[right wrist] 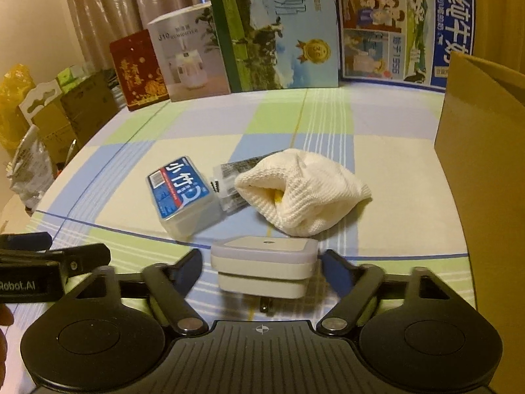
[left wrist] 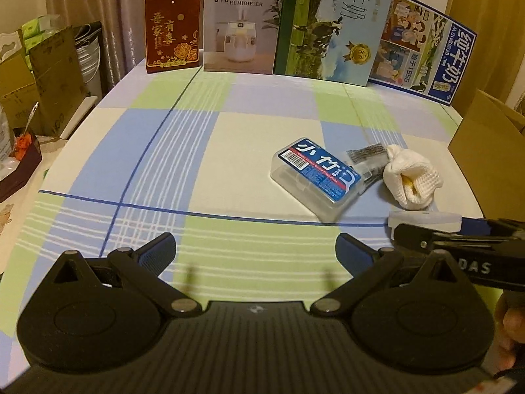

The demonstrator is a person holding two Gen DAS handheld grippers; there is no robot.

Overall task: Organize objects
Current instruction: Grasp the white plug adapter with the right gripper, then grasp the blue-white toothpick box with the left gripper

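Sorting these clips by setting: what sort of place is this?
Probably a home room: a checked tablecloth, curtains behind, and household cartons, such as a humidifier box and milk boxes, along the table's back edge.

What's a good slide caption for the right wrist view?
Open right gripper straddling a white plug adapter on the checked tablecloth.

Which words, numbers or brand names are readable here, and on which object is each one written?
"J10 HUMIDIFIER": white box.
"PURE MILK": tall milk carton.
"1956": blue milk carton.
"Robot.AI": left gripper body.
"DAS", cut off: right gripper body.
Clear plastic case, red box: Chinese characters; small print blurred.
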